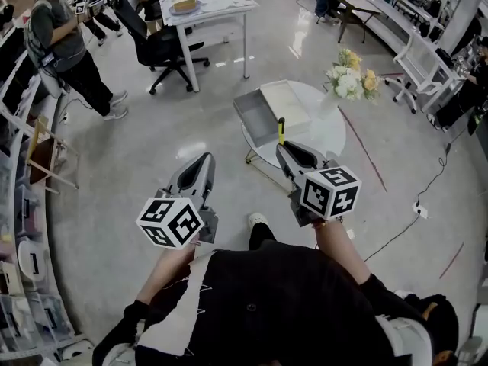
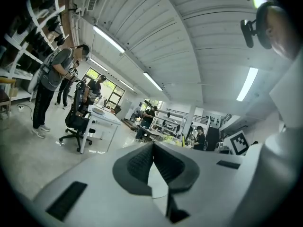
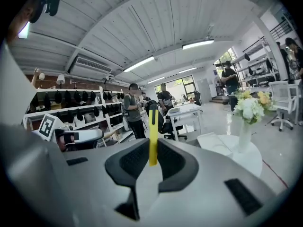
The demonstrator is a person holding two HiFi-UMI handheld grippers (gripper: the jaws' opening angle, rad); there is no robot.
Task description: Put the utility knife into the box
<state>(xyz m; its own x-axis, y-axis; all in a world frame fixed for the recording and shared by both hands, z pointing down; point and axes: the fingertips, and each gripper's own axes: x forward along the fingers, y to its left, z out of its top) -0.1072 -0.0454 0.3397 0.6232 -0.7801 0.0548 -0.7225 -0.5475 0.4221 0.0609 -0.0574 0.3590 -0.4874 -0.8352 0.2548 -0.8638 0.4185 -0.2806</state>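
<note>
The knife (image 3: 153,135) is clamped between the fingers of the right gripper (image 1: 284,148). It stands upright, and its yellow body with a dark top end sticks out past the fingertips. In the head view it is held in the air at the near edge of the table (image 1: 326,132), just beside the near corner of the box (image 1: 255,119) and not inside it.

The box is grey, open and shallow, and sits on the left part of the round white table. A pale flat panel (image 1: 285,100) lies against its far side. A vase of white and yellow flowers (image 1: 350,75) stands on the far right of the table, well apart from the box.

The left gripper (image 2: 153,148) is held to the left of the right one, over bare floor and away from the table. Its fingers are pressed together with nothing between them.

Further back, a person (image 1: 66,46) stands at the left beside shelving. A black chair (image 1: 158,49) stands next to a white desk (image 1: 210,8).
</note>
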